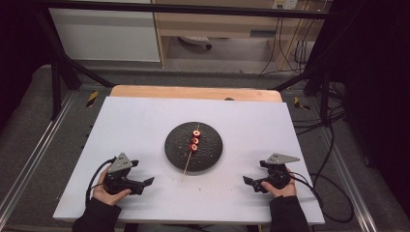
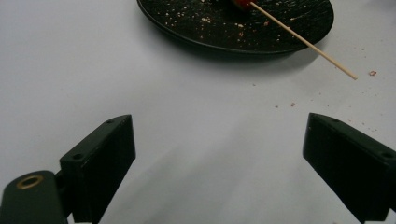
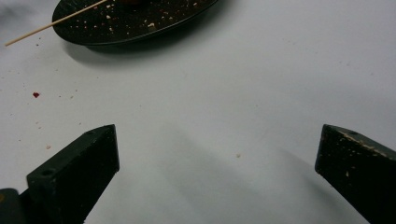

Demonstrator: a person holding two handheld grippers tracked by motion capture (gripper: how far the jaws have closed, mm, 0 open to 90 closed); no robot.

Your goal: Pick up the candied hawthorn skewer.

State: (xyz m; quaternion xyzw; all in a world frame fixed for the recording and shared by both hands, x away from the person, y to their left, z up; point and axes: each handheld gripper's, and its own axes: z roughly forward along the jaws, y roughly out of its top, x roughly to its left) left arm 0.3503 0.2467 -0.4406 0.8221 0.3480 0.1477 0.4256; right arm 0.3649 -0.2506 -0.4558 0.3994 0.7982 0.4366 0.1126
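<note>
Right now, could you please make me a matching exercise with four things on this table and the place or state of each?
Things:
1. left hand-held gripper
2. right hand-held gripper
3. skewer
4. plate

Places or states:
A. black, at the table's middle
B. open, near the table's right front
C. lies across the plate, its tip past the rim
D. open, near the table's left front

Pairs: 1-D, 2-B, 3-C, 4-A

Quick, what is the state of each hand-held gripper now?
Left hand-held gripper: open, holding nothing.
Right hand-held gripper: open, holding nothing.
</note>
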